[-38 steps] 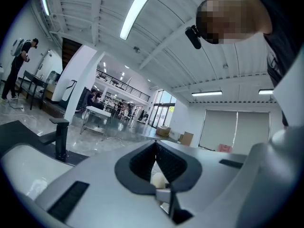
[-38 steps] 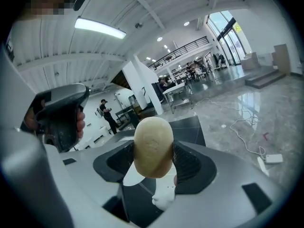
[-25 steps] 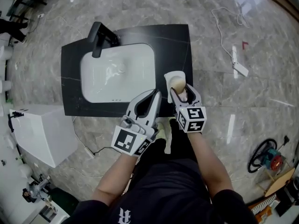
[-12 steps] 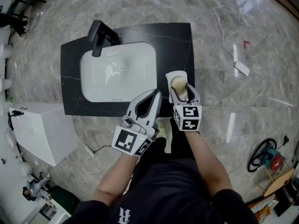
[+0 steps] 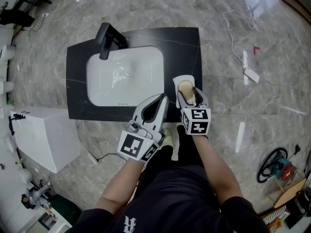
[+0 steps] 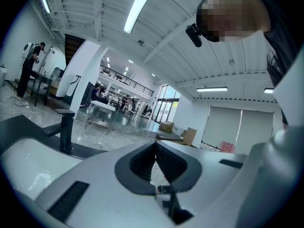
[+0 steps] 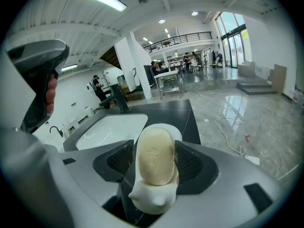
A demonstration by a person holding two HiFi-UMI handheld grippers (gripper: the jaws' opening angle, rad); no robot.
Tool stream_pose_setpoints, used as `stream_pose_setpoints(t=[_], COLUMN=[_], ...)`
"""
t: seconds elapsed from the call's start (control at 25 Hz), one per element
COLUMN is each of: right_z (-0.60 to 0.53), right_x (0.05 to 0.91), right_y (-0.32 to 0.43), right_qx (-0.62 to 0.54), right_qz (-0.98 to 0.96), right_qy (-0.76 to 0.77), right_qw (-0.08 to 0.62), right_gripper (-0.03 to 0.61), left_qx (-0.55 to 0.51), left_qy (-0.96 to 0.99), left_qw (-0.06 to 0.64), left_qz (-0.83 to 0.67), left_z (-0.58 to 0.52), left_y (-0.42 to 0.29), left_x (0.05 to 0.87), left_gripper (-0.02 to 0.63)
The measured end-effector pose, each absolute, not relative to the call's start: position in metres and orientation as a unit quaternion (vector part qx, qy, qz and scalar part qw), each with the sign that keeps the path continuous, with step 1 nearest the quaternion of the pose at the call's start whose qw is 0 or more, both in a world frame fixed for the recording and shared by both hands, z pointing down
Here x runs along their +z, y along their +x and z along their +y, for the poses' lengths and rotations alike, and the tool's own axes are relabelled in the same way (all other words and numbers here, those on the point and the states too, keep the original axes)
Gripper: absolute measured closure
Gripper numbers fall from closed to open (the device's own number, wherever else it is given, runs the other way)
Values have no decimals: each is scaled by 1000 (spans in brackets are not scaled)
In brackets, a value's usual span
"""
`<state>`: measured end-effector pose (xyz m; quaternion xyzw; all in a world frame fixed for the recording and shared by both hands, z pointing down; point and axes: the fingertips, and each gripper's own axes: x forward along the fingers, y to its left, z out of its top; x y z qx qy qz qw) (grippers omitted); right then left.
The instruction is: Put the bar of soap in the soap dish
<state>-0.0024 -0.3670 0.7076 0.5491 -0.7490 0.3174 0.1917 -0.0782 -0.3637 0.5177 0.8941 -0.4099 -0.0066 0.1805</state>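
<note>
Lying lengthwise in the soap dish (image 7: 148, 201): bar of soap (image 7: 154, 158), cream, oval, matt, with a faint stamped mark on top. Dish: white, glossy, rounded, with a small bump at its near end; stands on the black stone table (image 5: 182, 47), just right of the white rectangular sink (image 5: 124, 76). Right tool (image 7: 154, 148): jaws apart, ribbed black pads close on either side of the dish, a thin white rim showing between soap and each pad. Left tool (image 6: 156, 148): grey shell, ribbed pads together, nothing between; held over the table's near edge. Faucet (image 5: 108, 39): black, angular, at the sink's far left corner.
</note>
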Motion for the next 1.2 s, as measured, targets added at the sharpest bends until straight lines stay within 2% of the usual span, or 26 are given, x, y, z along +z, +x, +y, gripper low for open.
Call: stream_pose_setpoints(t=[0.4,0.64,0.84,1.2], right_z=[-370,-357,-344,-319], right_x=[586,538,496,427], right_y=[0,-7,-11,-16], right_qx=[272,248,219,163], right_qz=[-802,-822,-836,-850], right_qy=[524,509,502,501], right_qw=[90,58,34,-6], right_gripper=[322,340,432,500], left_qx=[3,16,12,-13], left_qy=[899,904,909,917], left_qw=[178,178,168,147], left_qz=[-401,-388,-380,-371], left_z=[-351,-338,-324,-303], left_y=[-68,-60,-56,-56], left_x=[492,476,454,410], left_gripper=[607,607,606,606])
